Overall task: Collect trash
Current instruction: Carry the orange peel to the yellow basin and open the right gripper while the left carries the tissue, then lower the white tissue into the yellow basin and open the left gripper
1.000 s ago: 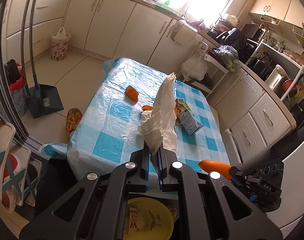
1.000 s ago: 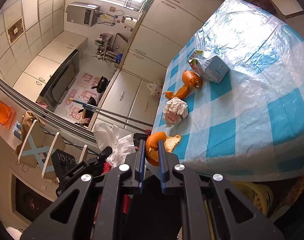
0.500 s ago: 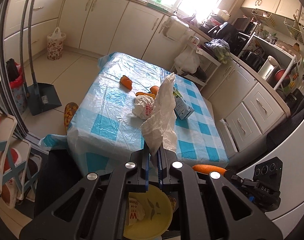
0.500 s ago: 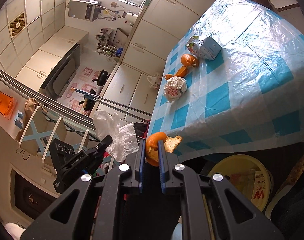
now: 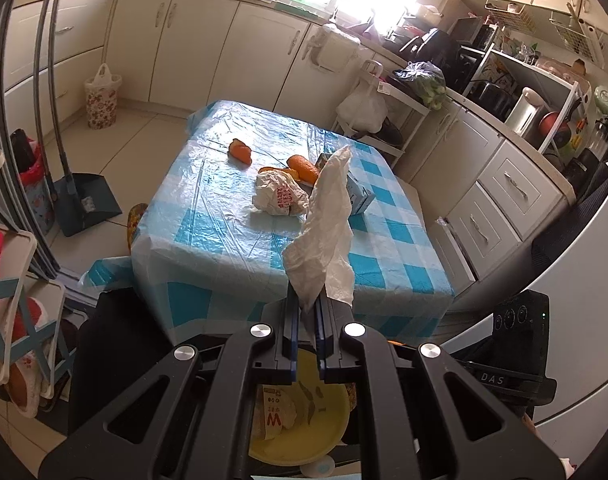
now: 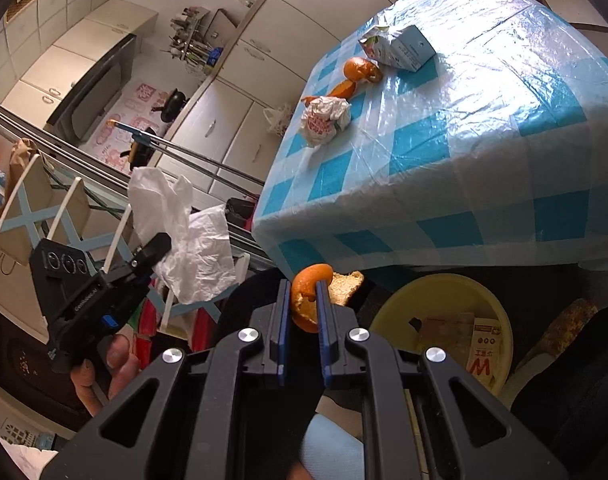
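Observation:
My left gripper point(image 5: 307, 304) is shut on a crumpled white tissue point(image 5: 324, 236) that stands up above its fingers; it also shows in the right wrist view point(image 6: 183, 232). My right gripper point(image 6: 304, 292) is shut on an orange peel point(image 6: 306, 296). A yellow bin point(image 6: 444, 292) with wrappers inside sits on the floor below both grippers, also seen under the left gripper point(image 5: 304, 436). On the blue checked table point(image 5: 223, 240) lie a crumpled wrapper point(image 5: 279, 198), orange peels point(image 5: 304, 168) point(image 5: 240, 150) and a small carton point(image 5: 358, 196).
Kitchen cabinets point(image 5: 207, 40) run behind the table. A dustpan and broom point(image 5: 83, 196) stand at the left. A folding rack point(image 5: 11, 280) is at the near left. A floral bin point(image 5: 101, 98) stands by the cabinets.
Both grippers have drawn back from the table and now hang over the yellow bin, each still holding its piece of trash. The table looks farther away.

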### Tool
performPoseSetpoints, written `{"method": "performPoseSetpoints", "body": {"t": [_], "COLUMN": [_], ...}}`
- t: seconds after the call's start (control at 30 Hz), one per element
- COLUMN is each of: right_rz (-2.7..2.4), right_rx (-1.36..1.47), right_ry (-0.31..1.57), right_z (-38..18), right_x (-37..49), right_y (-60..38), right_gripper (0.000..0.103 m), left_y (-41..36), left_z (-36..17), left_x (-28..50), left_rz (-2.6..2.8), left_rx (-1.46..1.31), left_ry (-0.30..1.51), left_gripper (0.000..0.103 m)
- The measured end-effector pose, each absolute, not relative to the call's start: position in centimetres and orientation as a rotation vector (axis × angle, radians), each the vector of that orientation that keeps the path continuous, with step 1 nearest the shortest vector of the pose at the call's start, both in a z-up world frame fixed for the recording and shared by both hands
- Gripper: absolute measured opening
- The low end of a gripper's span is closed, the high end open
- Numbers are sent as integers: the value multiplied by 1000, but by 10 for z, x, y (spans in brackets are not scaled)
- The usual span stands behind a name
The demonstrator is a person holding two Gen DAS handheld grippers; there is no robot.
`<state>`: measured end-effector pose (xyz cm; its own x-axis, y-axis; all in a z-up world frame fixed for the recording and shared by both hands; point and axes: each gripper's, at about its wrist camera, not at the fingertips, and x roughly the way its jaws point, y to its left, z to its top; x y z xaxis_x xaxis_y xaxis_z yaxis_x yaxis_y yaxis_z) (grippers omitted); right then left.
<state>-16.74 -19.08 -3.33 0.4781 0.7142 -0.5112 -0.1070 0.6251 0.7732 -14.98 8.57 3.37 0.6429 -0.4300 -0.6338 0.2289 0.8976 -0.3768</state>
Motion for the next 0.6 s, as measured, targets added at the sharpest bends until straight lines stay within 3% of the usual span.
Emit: {"method": "performPoseSetpoints", "body": {"t": [0.27,0.33,0.37,0.6], "right_rz": [519,497,484,453], "right_rx": [557,518,501,547], "right_ry": [1107,1125,1128,1071], "right_z": [-51,-53,-53,-48], "right_x": [-168,-168,-169,-175], "right_y": [-165,-162,-161,-173], "right_gripper": [17,39,43,52], "left_y": [82,81,80,73], "left_z": [36,36,36,27], "left_x": [-163,-164,-166,-173], "left_rz": [-388,-391,-393,-402], "left_rx": [-235,-230,-228,-198], "left_ry": [776,776,777,795], "left_gripper": [7,7,7,7]}}
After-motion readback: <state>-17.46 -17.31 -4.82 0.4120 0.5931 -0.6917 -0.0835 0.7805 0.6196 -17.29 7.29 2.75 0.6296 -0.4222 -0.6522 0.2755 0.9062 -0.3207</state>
